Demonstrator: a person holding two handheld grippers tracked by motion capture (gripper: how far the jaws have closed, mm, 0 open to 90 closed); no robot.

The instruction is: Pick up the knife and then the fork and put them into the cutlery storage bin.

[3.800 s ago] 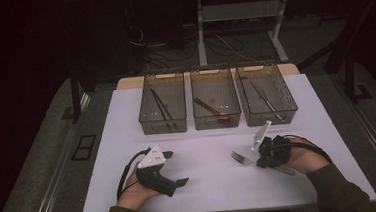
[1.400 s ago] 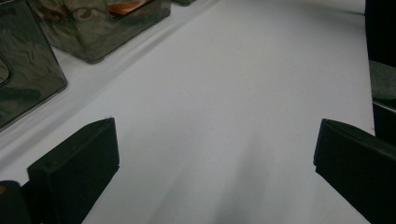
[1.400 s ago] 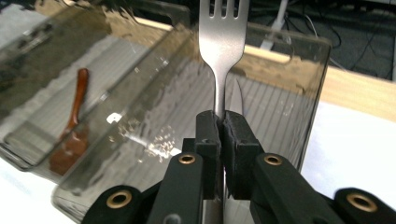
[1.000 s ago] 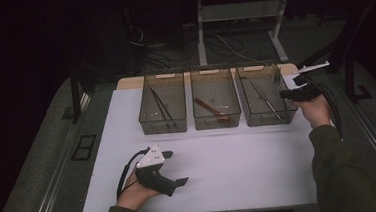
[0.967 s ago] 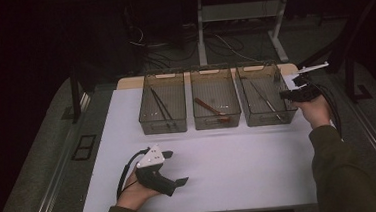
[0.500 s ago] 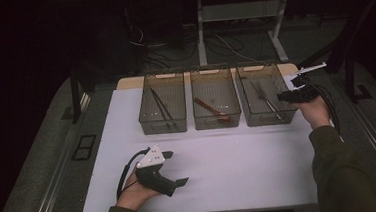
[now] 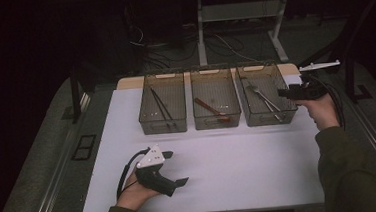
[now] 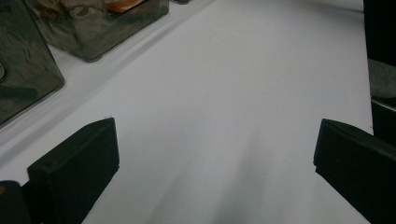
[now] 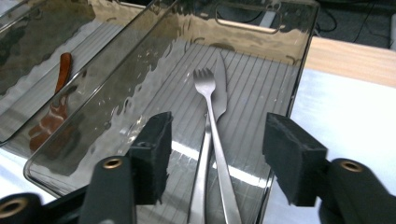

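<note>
Three clear bins stand in a row at the back of the white mat. The right bin (image 7: 269,118) (image 9: 299,70) holds a silver fork (image 7: 258,93) (image 9: 205,88) lying across a silver knife (image 9: 223,70). My right gripper (image 7: 281,93) (image 9: 219,126) hovers at that bin's right side and points into it. Its jaws have just been opening and stand apart, with the fork lying free on the bin floor below them. My left gripper (image 7: 176,168) (image 8: 215,128) rests on the mat at the front left, open, with only bare mat between its jaws.
The middle bin (image 7: 217,121) holds a reddish-brown spoon (image 7: 211,107) (image 9: 60,74). The left bin (image 7: 162,125) holds dark chopsticks (image 7: 161,105). A wooden tabletop strip (image 9: 355,56) shows behind the bins. Dark floor, cables and a table frame lie beyond.
Nearly four seconds ago my right gripper was by a fork at the front right of the mat; now it is at the right bin. Over the last second it barely shifted. The left hand stayed still.
</note>
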